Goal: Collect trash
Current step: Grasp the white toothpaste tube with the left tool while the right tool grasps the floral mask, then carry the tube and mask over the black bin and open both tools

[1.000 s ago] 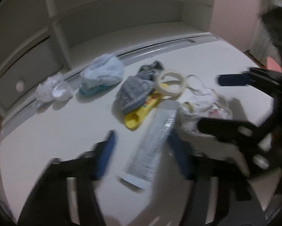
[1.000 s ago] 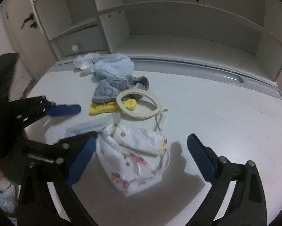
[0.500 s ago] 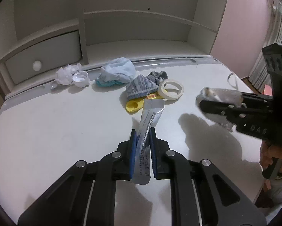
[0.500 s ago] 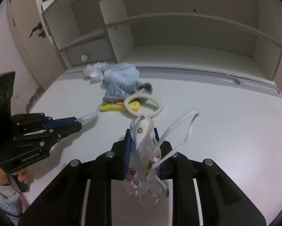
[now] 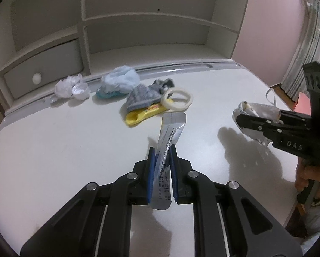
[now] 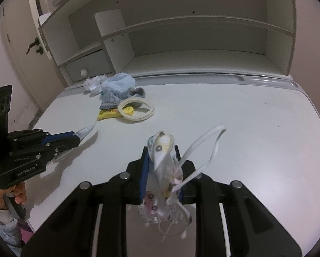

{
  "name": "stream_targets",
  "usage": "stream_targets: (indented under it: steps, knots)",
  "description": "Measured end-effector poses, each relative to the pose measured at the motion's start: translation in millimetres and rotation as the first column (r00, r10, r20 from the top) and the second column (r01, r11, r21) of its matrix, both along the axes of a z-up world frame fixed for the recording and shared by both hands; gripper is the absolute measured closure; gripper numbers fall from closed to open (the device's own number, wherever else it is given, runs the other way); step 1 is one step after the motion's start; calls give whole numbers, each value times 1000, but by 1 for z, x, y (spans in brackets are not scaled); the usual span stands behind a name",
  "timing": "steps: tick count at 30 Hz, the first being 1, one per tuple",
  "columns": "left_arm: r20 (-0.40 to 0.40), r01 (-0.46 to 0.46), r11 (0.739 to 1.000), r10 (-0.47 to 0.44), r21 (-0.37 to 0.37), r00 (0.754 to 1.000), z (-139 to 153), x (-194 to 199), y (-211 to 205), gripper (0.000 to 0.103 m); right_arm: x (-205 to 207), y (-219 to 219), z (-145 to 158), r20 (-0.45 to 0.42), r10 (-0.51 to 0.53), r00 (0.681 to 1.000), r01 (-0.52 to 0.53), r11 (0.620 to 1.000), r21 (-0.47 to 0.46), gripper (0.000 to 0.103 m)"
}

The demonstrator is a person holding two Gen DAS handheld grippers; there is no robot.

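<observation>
A long silver wrapper (image 5: pixel 172 126) sticks up and forward from my left gripper (image 5: pixel 162 150), which is shut on its lower part, just above the white desk (image 5: pixel 63 139). My right gripper (image 6: pixel 161 150) is shut on a crumpled flower-print face mask (image 6: pixel 162 141), whose white ear loops dangle free. In the left wrist view the right gripper (image 5: pixel 238 115) holds the mask (image 5: pixel 258 109) above the desk's right side. The right wrist view has the left gripper (image 6: pixel 76 137) at the left, with the wrapper (image 6: pixel 86 130) poking from its tip.
Toward the back of the desk lie a yellow packet (image 5: pixel 142 115), a tape ring (image 5: pixel 177 99), a grey knitted sock (image 5: pixel 142 95), a pale blue cloth (image 5: pixel 119 81) and crumpled white plastic (image 5: pixel 70 85). Behind stands a shelf unit with a drawer (image 5: pixel 44 68).
Both grippers stood open around their items on the desk; now the left has shut on the wrapper and the right on the mask, and both items are lifted and drawn back.
</observation>
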State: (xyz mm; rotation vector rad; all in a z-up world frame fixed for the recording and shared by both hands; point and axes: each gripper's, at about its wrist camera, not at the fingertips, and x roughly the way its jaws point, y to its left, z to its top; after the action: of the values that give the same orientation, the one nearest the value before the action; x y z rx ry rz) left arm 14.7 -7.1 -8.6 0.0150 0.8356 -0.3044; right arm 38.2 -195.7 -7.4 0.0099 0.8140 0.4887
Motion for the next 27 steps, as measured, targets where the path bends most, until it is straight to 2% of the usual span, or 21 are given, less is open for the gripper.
stream_targets:
  steps: [3, 6, 10, 12, 13, 16, 17, 18, 20, 21, 22, 24, 26, 27]
  knots:
    - [27, 52, 999, -52, -11, 998, 16, -2, -23, 90, -6, -25, 14, 24, -20, 1000, 20, 999, 34, 81]
    - [57, 162, 987, -161, -10, 985, 33, -5, -70, 90, -17, -74, 37, 48, -95, 994, 88, 986, 140, 81]
    - [93, 356, 934, -354, -11, 931, 53, -16, -159, 90, -59, -175, 70, 115, -274, 955, 245, 946, 212, 81]
    - [89, 471, 882, -467, -26, 880, 60, -30, -212, 90, -87, -223, 75, 129, -371, 919, 341, 917, 209, 81]
    - [88, 539, 842, -535, -28, 840, 62, -42, -244, 90, -98, -242, 75, 131, -411, 902, 380, 902, 206, 82]
    - [81, 695, 719, -692, -15, 717, 61, -83, -323, 90, -146, -314, 61, 109, -564, 819, 541, 821, 182, 81]
    - [71, 745, 667, -742, -24, 666, 56, -101, -353, 90, -162, -339, 49, 80, -614, 785, 595, 783, 179, 81]
    - [64, 767, 641, -765, -33, 641, 51, -112, -369, 90, -173, -358, 37, 48, -650, 759, 633, 753, 179, 81]
    - [22, 813, 578, -814, -74, 581, 21, -142, -415, 90, -196, -401, -8, -61, -719, 692, 718, 677, 159, 81]
    - [3, 821, 563, -824, -92, 566, 6, -150, -428, 90, -204, -420, -39, -131, -745, 655, 756, 639, 141, 81]
    - [-30, 827, 553, -833, -96, 553, -19, -159, -445, 90, -208, -431, -61, -183, -755, 630, 777, 615, 136, 81]
    - [-107, 823, 564, -824, -64, 556, -75, -167, -474, 90, -217, -460, -136, -359, -755, 549, 831, 539, 138, 81]
    - [-229, 786, 610, -783, -104, 578, -134, -154, -494, 90, -218, -474, -190, -489, -716, 499, 851, 510, 122, 81]
    - [-304, 747, 650, -746, -138, 593, -168, -141, -504, 90, -217, -477, -211, -530, -698, 482, 855, 508, 109, 81]
